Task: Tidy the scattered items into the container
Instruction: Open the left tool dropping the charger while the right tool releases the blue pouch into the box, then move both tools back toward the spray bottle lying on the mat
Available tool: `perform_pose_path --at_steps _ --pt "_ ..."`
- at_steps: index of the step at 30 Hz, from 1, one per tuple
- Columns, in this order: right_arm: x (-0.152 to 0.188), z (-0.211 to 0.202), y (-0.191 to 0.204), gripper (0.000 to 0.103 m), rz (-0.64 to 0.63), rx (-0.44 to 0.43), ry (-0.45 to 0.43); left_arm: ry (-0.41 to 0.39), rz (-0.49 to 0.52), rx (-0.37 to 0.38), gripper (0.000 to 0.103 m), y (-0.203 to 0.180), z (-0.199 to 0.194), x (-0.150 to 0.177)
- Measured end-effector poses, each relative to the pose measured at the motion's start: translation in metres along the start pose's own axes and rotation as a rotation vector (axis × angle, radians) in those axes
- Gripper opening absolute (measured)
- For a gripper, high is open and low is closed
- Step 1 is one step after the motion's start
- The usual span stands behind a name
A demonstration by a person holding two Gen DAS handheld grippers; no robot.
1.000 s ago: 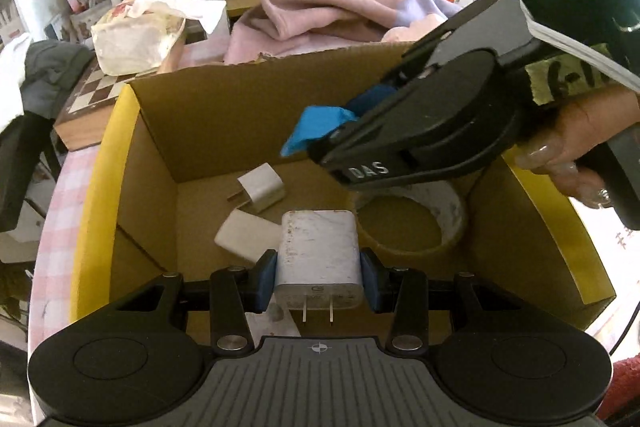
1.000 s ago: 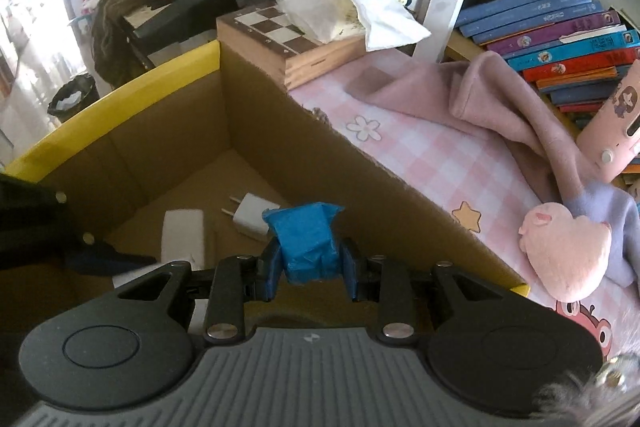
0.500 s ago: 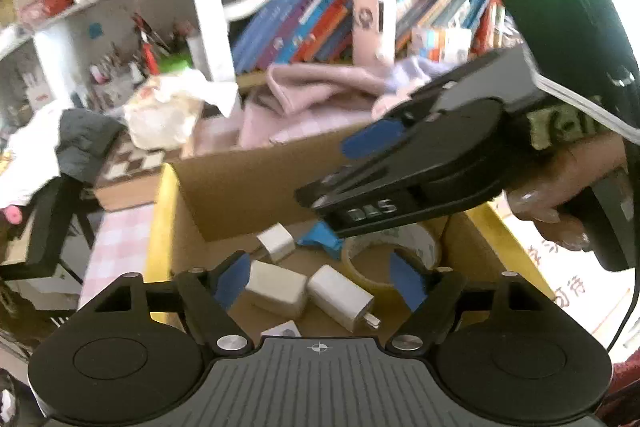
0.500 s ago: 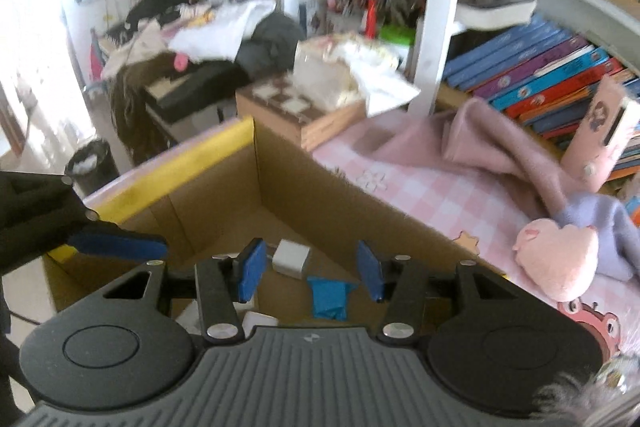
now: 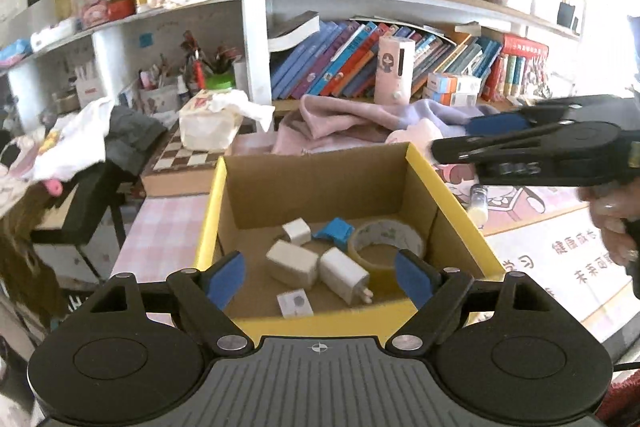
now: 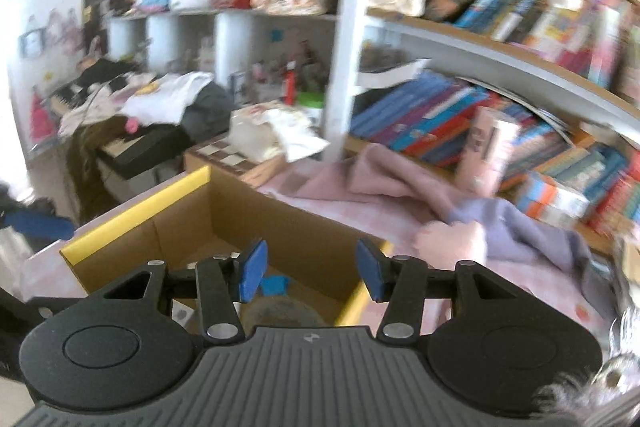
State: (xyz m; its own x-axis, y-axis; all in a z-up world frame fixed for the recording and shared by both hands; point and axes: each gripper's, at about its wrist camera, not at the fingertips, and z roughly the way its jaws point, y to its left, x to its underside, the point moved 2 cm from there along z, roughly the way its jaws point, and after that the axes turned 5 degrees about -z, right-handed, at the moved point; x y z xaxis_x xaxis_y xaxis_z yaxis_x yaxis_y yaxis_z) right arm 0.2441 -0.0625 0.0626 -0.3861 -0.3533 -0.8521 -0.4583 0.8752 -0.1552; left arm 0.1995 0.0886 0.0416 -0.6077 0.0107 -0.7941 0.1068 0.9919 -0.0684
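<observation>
A cardboard box [image 5: 316, 323] with yellow rims holds a white charger [image 5: 344, 277], two more white adapters [image 5: 292, 263], a crumpled blue piece [image 5: 336, 231], a tape roll [image 5: 386, 243] and a small white card [image 5: 295, 303]. My left gripper [image 5: 320, 277] hovers above the box's near rim. Its jaws are opening, and no pad touches anything. My right gripper [image 5: 460, 139] sits in a hand over the box's right side. In the blurred right wrist view, the right gripper [image 6: 312, 269] is open and empty above the box [image 6: 140, 215]. The blue piece [image 6: 274, 285] lies below it.
A small pale bottle [image 5: 478, 205] lies on the table right of the box. Behind the box are pink cloth [image 5: 340, 123], a pink plush [image 5: 416, 131] and a chessboard case [image 5: 180, 163] with a tissue pack [image 5: 208, 127]. Bookshelves [image 5: 360, 67] fill the back.
The left gripper let go of the white charger and the right let go of the blue piece. Both items now lie in the box. Both grippers rose and drew back.
</observation>
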Motion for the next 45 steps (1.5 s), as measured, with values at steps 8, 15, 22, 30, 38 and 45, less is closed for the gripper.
perform_pose_path --at_steps 8,15,22,30,38,45 --pt "0.041 -0.063 -0.003 0.052 0.09 0.115 0.006 -0.033 0.015 0.014 0.09 -0.014 -0.034 0.018" --pt "0.079 -0.111 0.014 0.052 0.136 0.167 0.016 -0.048 -0.025 0.018 0.091 -0.024 -0.065 0.046" --pt "0.118 -0.134 0.052 0.054 0.132 0.122 0.082 0.011 -0.036 0.026 0.091 -0.035 -0.077 0.084" --pt "0.138 -0.153 0.076 0.061 0.102 0.103 0.148 0.049 -0.007 0.075 0.092 -0.05 -0.08 0.103" --pt "0.145 -0.16 0.077 0.072 0.097 0.128 0.189 0.073 -0.007 0.11 0.096 -0.056 -0.075 0.109" --pt "0.151 -0.162 0.066 0.08 0.113 0.157 0.222 0.118 0.077 0.165 0.096 -0.078 -0.061 0.111"
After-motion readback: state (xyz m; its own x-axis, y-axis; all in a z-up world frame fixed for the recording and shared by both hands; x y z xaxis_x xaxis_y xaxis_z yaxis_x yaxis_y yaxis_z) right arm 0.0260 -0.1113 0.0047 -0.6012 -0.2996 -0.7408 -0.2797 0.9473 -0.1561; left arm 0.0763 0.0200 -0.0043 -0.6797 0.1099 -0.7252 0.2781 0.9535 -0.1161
